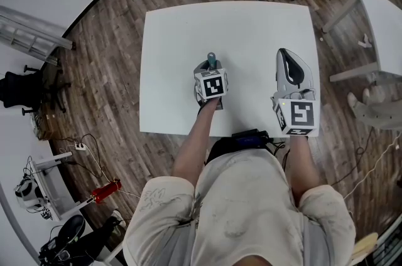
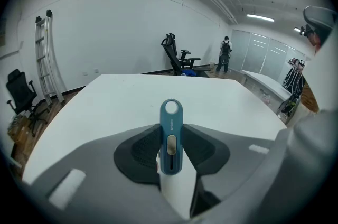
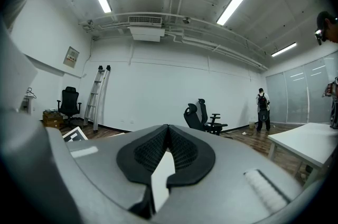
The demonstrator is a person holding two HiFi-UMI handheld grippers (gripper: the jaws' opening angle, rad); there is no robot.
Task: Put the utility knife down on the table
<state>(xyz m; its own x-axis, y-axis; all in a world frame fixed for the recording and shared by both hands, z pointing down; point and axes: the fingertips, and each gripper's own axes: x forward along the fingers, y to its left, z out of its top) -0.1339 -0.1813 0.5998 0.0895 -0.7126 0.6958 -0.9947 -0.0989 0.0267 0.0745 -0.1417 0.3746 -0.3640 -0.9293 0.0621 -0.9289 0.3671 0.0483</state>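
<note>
The utility knife (image 1: 211, 58) sits between the jaws of the left gripper (image 1: 210, 68), above the table (image 1: 182, 39). The right gripper (image 1: 287, 56) is to its right.

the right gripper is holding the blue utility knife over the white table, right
Not the right one: the left gripper holds the blue utility knife over the white table. The left gripper view shows it clamped between the jaws; the right gripper is shut on nothing.

pale short-sleeved shirt (image 1: 242, 196); left gripper (image 1: 210, 68) and right gripper (image 1: 287, 59) grey.
</note>
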